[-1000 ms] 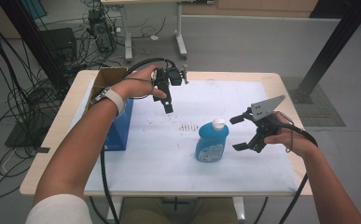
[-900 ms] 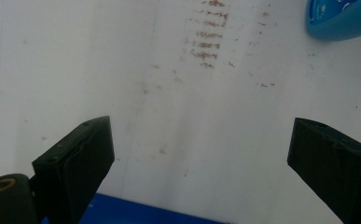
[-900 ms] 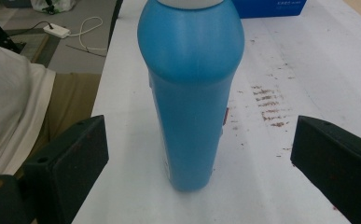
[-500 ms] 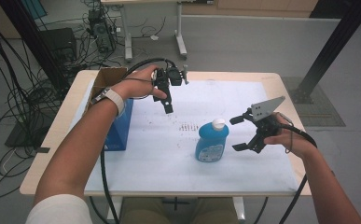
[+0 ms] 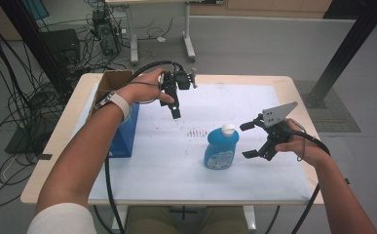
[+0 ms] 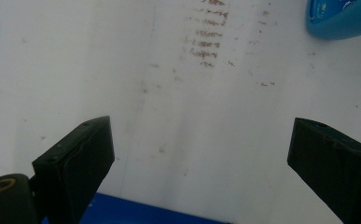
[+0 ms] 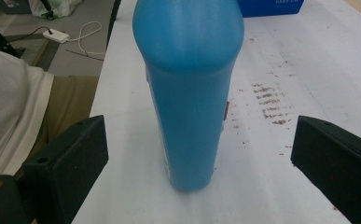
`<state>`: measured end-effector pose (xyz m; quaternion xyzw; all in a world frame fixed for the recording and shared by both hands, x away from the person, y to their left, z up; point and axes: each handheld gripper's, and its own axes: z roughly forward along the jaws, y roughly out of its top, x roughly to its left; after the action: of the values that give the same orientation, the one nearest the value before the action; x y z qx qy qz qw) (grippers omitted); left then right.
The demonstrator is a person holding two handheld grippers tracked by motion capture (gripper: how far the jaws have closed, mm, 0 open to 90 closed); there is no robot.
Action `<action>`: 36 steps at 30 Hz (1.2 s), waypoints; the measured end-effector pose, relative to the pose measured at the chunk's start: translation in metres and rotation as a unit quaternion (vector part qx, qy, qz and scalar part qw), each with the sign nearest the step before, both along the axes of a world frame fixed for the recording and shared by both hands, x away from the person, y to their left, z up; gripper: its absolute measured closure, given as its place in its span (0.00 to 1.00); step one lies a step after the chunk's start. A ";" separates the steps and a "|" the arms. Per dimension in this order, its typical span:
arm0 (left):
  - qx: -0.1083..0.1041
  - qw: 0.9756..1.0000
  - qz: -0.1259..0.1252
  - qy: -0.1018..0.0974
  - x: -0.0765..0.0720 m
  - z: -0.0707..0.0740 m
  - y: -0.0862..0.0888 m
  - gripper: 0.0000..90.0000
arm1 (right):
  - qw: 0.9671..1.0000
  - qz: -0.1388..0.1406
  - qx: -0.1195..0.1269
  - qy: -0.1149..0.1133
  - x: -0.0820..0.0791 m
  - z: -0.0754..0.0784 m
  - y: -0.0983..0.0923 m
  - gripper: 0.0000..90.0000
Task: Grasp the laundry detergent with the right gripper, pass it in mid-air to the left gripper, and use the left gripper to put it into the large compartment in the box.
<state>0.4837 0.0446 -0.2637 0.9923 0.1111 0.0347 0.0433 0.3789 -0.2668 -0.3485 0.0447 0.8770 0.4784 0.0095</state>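
A blue bottle with a white cap stands upright on the white paper near the table's middle. In the right gripper view the bottle rises narrow side on, just ahead of the two wide-apart jaws. My right gripper is open, a short way to the bottle's right, and touches nothing. My left gripper hangs above the paper at the back left, open and empty. Its own view looks down on bare stained paper, with the bottle's base at the top right corner.
A blue box stands at the table's left, under my left forearm, with an open cardboard box behind it. Brown marks stain the white paper. Cables and table legs lie on the floor beyond.
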 end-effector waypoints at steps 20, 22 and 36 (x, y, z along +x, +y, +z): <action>0.001 1.000 0.001 0.000 -0.001 0.000 0.001 0.08 | 1.000 0.000 -0.011 0.010 0.001 -0.010 0.002 0.04; 0.002 1.000 0.001 0.001 -0.001 0.000 0.001 0.08 | 1.000 0.000 -0.012 0.011 0.001 -0.011 0.002 0.04; 0.003 1.000 0.000 0.001 -0.001 0.000 0.000 0.08 | 1.000 -0.003 -0.011 0.012 0.001 -0.016 0.001 0.04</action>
<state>0.4828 0.0449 -0.2641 0.9924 0.1116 0.0340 0.0400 0.3799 -0.2658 -0.3645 0.0530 0.8819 0.4684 0.0012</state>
